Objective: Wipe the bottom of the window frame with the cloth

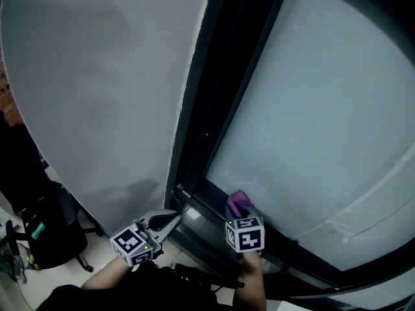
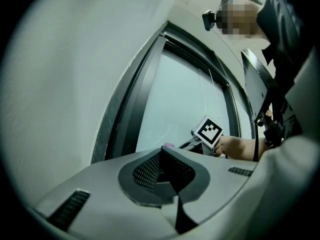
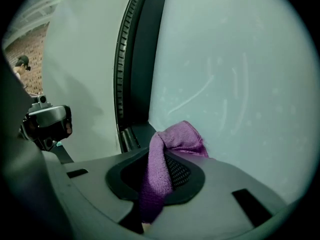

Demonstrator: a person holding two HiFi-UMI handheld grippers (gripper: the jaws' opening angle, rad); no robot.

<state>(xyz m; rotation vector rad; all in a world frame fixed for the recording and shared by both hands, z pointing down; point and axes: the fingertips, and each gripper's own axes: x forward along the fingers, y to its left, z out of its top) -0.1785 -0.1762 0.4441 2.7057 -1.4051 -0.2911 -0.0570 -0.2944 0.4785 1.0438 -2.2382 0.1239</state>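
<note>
A purple terry cloth [image 3: 177, 136] is clamped between the jaws of the right gripper [image 3: 159, 174]; the jaws are closed tight on it, so that one strip is pinched between the pads and hangs down toward the camera, while the bunched end sticks out past the tips. That bunched end is held against the lower edge of the frosted glass pane [image 1: 311, 122], just where the pane meets the bottom rail of the dark window frame [image 1: 292, 251], not far from the frame's lower left corner. In the head view the cloth is seen right above the right gripper's marker cube. The left gripper [image 2: 167, 171] is held with its jaws brought together and nothing between them; its tips are pointed at the frame's lower left corner, beside the white wall [image 1: 97, 76], and whether the frame is touched cannot be told.
</note>
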